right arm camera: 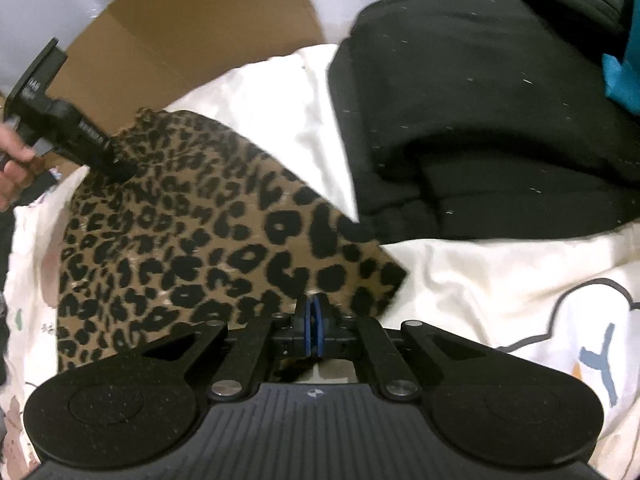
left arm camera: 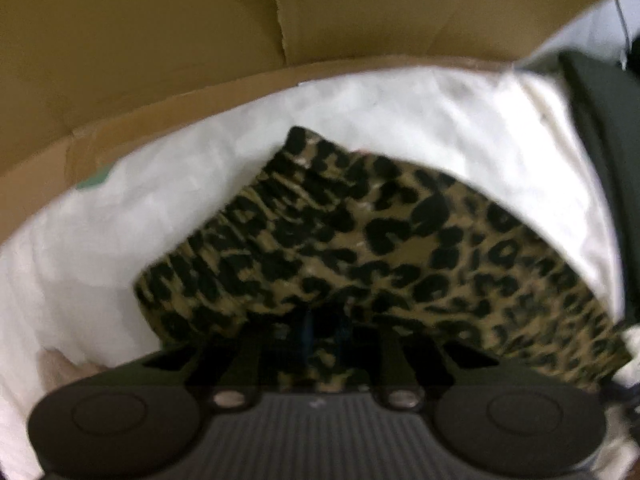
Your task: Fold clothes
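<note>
A leopard-print garment (left arm camera: 360,240) lies on a white sheet (left arm camera: 120,220). My left gripper (left arm camera: 312,320) is shut on its near edge, fingers close together in the cloth. In the right wrist view the same leopard-print garment (right arm camera: 192,240) lies flat. My right gripper (right arm camera: 313,312) is shut on its near right edge, blue pads pressed together. The left gripper (right arm camera: 120,168) also shows at the garment's far left corner, held by a hand, its tip on the cloth.
A cardboard box wall (left arm camera: 160,40) stands behind the sheet. A folded black garment (right arm camera: 480,120) lies at the right, touching the leopard cloth's edge. The white sheet (right arm camera: 500,280) has a cartoon print at the right. A teal item (right arm camera: 624,80) sits far right.
</note>
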